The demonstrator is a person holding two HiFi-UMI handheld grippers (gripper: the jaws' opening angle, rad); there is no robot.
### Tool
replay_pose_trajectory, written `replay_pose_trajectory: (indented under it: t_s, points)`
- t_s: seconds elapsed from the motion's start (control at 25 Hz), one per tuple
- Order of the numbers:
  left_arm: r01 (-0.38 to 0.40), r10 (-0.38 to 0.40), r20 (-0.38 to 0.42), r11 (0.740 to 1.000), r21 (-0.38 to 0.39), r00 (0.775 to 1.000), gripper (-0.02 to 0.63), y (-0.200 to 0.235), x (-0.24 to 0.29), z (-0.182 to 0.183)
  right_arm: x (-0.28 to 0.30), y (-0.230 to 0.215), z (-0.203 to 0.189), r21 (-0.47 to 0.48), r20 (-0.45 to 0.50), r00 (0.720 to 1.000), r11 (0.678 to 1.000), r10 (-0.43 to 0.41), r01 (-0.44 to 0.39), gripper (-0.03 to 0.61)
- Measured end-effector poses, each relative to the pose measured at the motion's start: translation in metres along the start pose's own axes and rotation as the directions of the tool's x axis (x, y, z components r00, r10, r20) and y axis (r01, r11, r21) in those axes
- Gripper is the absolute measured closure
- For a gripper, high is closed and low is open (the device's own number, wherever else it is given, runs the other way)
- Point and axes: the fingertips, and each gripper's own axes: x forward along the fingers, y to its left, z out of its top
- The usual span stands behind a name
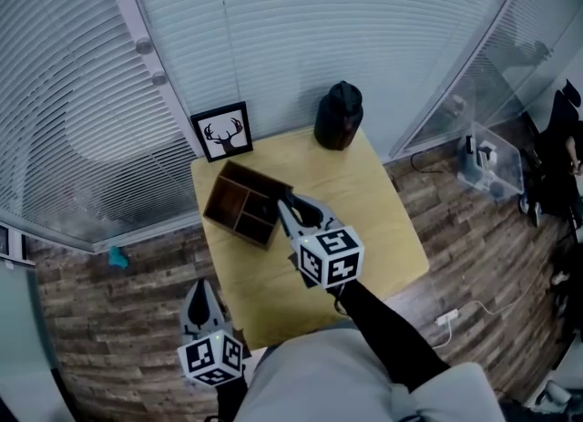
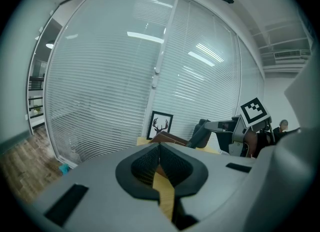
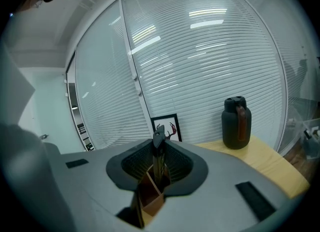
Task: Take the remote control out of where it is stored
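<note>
**A:** Over the box [image 1: 239, 206], the right gripper [image 1: 286, 201] is clenched on the remote [image 3: 158, 158]. The remote stands edge-on, its lower end seemingly down among the dividers.

**B:** Best way out?

**A:** Straight up, no tilt, until it's past the walls. It's thin, so grip firmly.

**B:** Room?

**A:** Frame [image 1: 223, 131] and jug [image 1: 339, 116] crowd the table's [image 1: 383, 229] far edge, but the near right is bare. The left gripper [image 1: 202, 287], closed on nothing, hangs off the near-left edge.
</note>
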Motion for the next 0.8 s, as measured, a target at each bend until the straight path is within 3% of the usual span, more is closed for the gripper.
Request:
replay_pose_trajectory:
  t_s: [0.8]
  points:
    - [0.011, -0.011, 0.007, 1.0, -0.003, 1.0, 0.604, -0.0008, -0.0003, 0.0027, -0.0043, 0.0007, 0.0091, -0.027, 0.017, 1.0, 1.0, 0.004, -0.003, 0.505]
